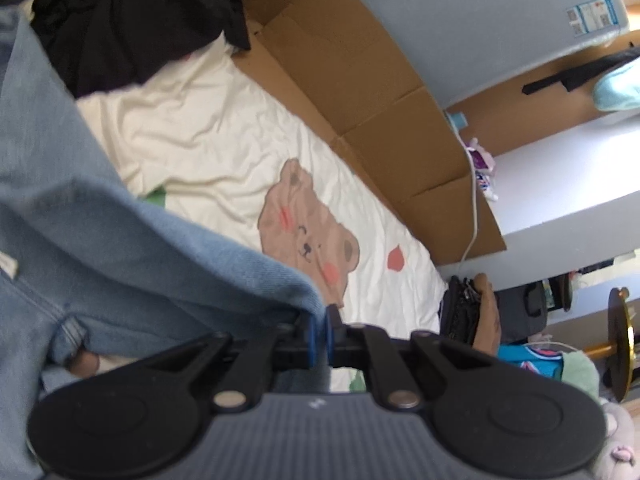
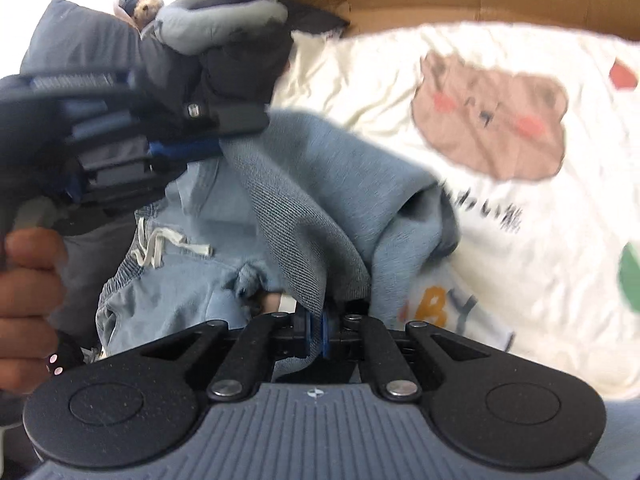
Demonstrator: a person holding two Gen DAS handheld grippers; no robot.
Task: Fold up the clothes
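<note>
A light blue denim garment (image 1: 120, 248) hangs over a cream bedsheet (image 1: 208, 136) printed with a bear. My left gripper (image 1: 322, 332) is shut on a corner of its hem. In the right wrist view the same garment (image 2: 320, 184) shows its elastic waistband and a white drawstring (image 2: 160, 248). My right gripper (image 2: 318, 334) is shut on a fold of the blue cloth close to the camera. The left gripper (image 2: 188, 148) also appears at the upper left of that view, gripping the cloth's edge, with a person's hand (image 2: 28, 288) holding its handle.
A black clothes pile (image 1: 132, 20) lies at the sheet's far end. Flattened cardboard (image 1: 360, 92) lines the wall beside the bed, with a white cable (image 1: 474, 216) trailing down. A dark grey padded jacket (image 2: 224, 40) and a small teddy bear (image 2: 146, 4) lie beyond the left gripper.
</note>
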